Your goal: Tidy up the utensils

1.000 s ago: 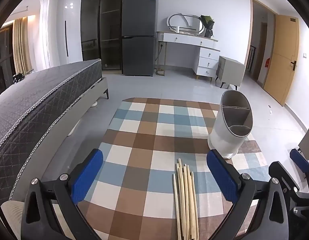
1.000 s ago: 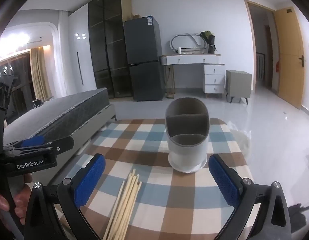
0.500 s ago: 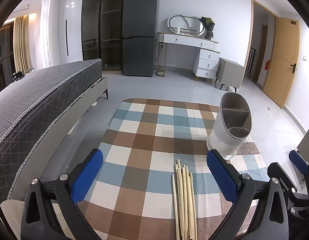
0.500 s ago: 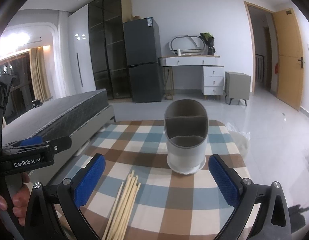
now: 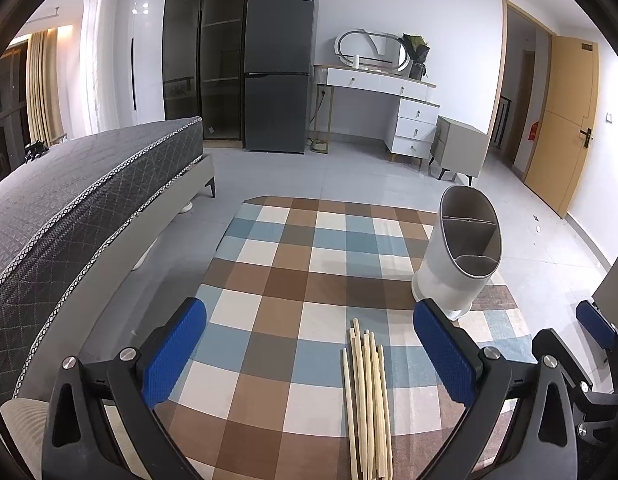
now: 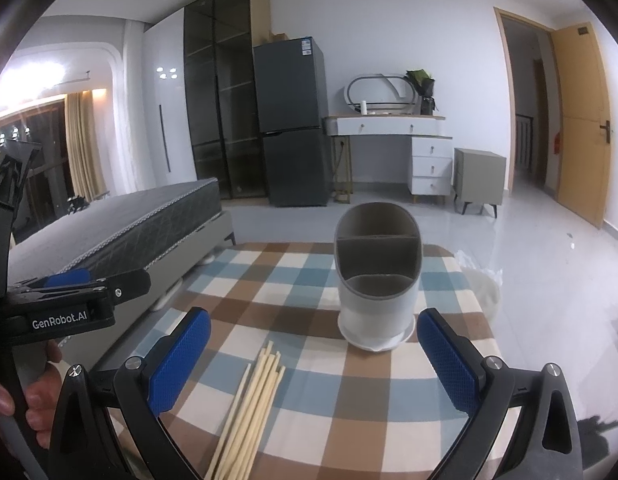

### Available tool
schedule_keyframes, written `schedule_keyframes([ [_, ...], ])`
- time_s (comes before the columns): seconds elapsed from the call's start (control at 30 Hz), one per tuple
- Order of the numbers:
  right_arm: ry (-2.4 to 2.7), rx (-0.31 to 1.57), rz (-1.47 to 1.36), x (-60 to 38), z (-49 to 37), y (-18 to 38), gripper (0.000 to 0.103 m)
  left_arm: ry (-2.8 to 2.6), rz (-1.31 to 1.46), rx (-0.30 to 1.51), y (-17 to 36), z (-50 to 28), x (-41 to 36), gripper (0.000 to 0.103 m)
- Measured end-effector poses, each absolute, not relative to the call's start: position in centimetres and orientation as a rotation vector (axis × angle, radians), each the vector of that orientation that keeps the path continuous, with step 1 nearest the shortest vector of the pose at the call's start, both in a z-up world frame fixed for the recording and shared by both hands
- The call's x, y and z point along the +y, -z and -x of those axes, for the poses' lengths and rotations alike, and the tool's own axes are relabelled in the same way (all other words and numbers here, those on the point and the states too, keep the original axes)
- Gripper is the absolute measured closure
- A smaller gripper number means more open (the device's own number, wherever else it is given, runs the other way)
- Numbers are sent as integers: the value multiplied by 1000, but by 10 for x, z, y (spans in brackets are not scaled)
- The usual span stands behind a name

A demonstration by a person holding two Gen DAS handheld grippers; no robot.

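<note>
Several pale wooden chopsticks (image 5: 367,400) lie bundled on the checked tablecloth (image 5: 309,280), also visible as chopsticks (image 6: 251,408) in the right wrist view. A white and grey utensil holder (image 5: 459,256) with inner compartments stands upright at the cloth's right side; the same holder (image 6: 377,280) sits straight ahead in the right wrist view. My left gripper (image 5: 309,356) hovers open above the cloth, with the chopsticks between and below its blue pads. My right gripper (image 6: 313,360) is open too, empty, just short of the holder.
A grey bed (image 5: 69,216) runs along the left of the table. A dark fridge (image 5: 279,68), a white dresser (image 5: 389,104) and a small cabinet (image 5: 457,148) stand at the back. An orange door (image 5: 565,120) is at the right. A hand (image 6: 33,400) holds the left gripper's handle.
Both cameras have risen and pulled back slightly, so the holder and chopsticks sit a little lower in view. Both grippers stay open; nothing was grasped.
</note>
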State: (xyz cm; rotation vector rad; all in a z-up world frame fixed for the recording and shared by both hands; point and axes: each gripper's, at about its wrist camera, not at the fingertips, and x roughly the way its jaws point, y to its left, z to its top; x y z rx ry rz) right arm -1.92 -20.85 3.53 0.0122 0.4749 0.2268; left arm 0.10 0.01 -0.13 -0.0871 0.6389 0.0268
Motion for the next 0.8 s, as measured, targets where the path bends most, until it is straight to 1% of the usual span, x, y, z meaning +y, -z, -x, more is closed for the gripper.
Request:
schedule_keyframes([
  [0.8,-232,470,-5,-206,20,-33,0,-20,91,645,3,1,2,2],
])
